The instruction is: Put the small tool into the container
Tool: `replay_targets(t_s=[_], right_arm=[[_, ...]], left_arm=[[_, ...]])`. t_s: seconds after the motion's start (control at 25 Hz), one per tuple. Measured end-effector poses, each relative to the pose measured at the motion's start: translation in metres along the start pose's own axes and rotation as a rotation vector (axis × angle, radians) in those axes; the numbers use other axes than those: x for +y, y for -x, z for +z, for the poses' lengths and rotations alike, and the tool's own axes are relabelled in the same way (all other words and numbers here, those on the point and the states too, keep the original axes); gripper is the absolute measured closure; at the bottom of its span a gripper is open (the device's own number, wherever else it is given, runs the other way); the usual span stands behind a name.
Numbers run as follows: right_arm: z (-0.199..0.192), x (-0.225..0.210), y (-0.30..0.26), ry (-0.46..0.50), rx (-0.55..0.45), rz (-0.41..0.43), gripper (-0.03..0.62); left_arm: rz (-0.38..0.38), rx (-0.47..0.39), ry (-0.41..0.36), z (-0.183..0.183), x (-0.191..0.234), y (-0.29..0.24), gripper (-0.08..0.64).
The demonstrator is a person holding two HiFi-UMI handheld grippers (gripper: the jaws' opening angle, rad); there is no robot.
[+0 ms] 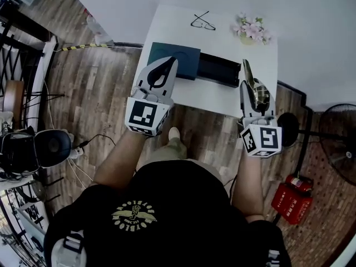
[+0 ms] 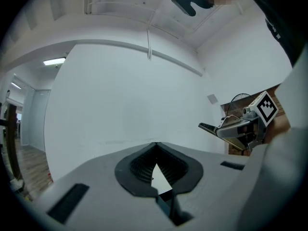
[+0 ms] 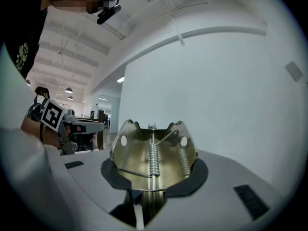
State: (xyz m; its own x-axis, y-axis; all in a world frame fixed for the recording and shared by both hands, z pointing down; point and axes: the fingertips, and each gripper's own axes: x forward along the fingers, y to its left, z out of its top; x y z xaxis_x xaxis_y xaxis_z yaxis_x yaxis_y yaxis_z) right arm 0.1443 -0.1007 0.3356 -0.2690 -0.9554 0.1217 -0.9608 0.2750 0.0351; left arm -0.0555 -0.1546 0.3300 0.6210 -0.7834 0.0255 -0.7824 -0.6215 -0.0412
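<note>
1. Upper centre of the head view: white tabletop (image 1: 222, 43) against a white wall, wooden floor (image 1: 105, 88) around it.
2. On the tabletop, far side: a pair of glasses (image 1: 203, 22) and, to their right, a bunch of pink flowers (image 1: 253, 29). The two are well apart.
3. Near side of the tabletop: a black container (image 1: 218, 70), long and low. A dark teal square piece (image 1: 186, 60) sits just beside its left end; whether the two touch cannot be told.
4. Left gripper (image 1: 168, 64), left of centre in the head view, hangs over the teal piece and hides part of it. In the left gripper view its jaws meet at the tips with only a small triangular gap behind them and nothing between them. They are closed and empty.
5. Right gripper (image 1: 255, 90), right of centre, sits over the near right corner of the tabletop. Its jaws are clamped on the small tool (image 3: 153, 158), a brass-coloured metal spring clip with a coil spring down its middle and two round holes in its flared wings.
6. In the head view the small tool juts past the jaw tips toward the wall, just right of the container's right end and outside the container.
7. Each gripper shows in the other's view, off to the side, with its marker cube facing the camera.
8. Lower right of the head view: a red box (image 1: 292, 202) on the floor and a standing fan (image 1: 339, 143) at the frame's right edge.
</note>
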Motion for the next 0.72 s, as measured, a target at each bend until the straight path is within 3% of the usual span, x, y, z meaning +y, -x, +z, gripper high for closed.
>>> replay_targets(t_s=[0.48, 0.72], right_arm=[[0.019, 0.006, 0.001, 0.031, 0.031, -0.049, 0.460], [0.024, 0.008, -0.011, 0.025, 0.027, -0.025, 0.460]], left_arm=[[-0.032, -0.017, 0.044, 0.003, 0.034, -0.024, 0.554], [-0.050, -0.030, 0.018, 0.014, 0.029, -0.028, 0.554]])
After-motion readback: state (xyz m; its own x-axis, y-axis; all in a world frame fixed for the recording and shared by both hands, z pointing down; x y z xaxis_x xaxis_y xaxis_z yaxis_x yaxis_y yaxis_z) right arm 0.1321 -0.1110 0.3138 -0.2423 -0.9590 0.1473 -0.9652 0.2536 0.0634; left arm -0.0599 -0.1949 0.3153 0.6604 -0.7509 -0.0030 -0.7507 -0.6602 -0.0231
